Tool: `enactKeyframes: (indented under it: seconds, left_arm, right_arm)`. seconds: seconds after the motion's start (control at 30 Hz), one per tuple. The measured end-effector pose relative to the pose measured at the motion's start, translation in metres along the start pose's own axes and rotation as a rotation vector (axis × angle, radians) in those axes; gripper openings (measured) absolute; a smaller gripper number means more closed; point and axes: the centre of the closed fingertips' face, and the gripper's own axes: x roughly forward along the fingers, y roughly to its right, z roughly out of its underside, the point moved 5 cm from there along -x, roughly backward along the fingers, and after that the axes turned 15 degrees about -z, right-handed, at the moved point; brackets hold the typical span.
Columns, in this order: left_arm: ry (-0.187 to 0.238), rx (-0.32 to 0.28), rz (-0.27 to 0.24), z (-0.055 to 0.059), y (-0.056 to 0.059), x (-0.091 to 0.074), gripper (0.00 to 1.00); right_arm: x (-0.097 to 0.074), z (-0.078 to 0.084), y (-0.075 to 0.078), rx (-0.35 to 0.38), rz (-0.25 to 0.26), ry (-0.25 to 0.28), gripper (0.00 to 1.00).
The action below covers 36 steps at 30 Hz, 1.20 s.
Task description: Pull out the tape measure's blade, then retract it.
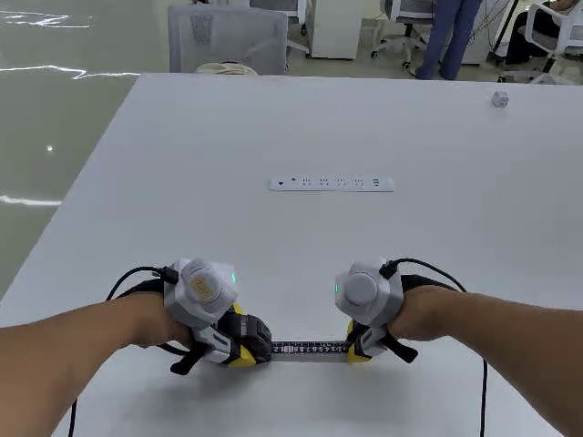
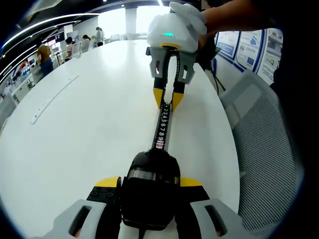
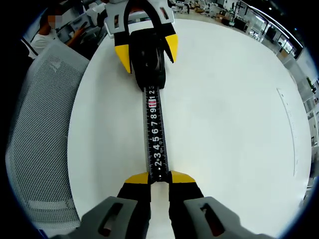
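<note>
While both grippers sit low at the near edge of the white table [image 1: 364, 118], the left gripper [image 1: 241, 350] is clamped round the black tape measure case [image 1: 255, 339], w/ yellow tips either side of it. The right gripper [image 1: 360, 350] pinches the blade [image 1: 310, 348] at its end, jaws pressed tog. on it. Blade runs straight btwn the two, a short stretch out, printed numbers face up, low over the tabletop; touching it or not, can't tell.

Tabletop is plain and matte. A white power strip [image 1: 332, 184] lies mid-table, well apart from the grippers, and a small grey cube [image 1: 499, 98] sits near the far right edge. Black cables [image 1: 127, 278] trail from both grippers.

Beyond the far edge: grey mesh chair [image 1: 228, 36], glossy pale-green floor [image 1: 64, 100] w/ light reflections, a person's legs [image 1: 451, 36] by office chairs. Another mesh chair [image 3: 40, 134] stands just beside the table's near side.
</note>
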Motion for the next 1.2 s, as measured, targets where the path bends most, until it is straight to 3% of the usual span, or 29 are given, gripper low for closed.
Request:
enactKeyframes:
  seconds: [1.2]
  left_arm:
    - [-0.005,-0.006,0.002,0.0,0.0,0.0,0.39]
  right_arm:
    - [-0.005,0.012,0.0,0.009,0.002,-0.008,0.12]
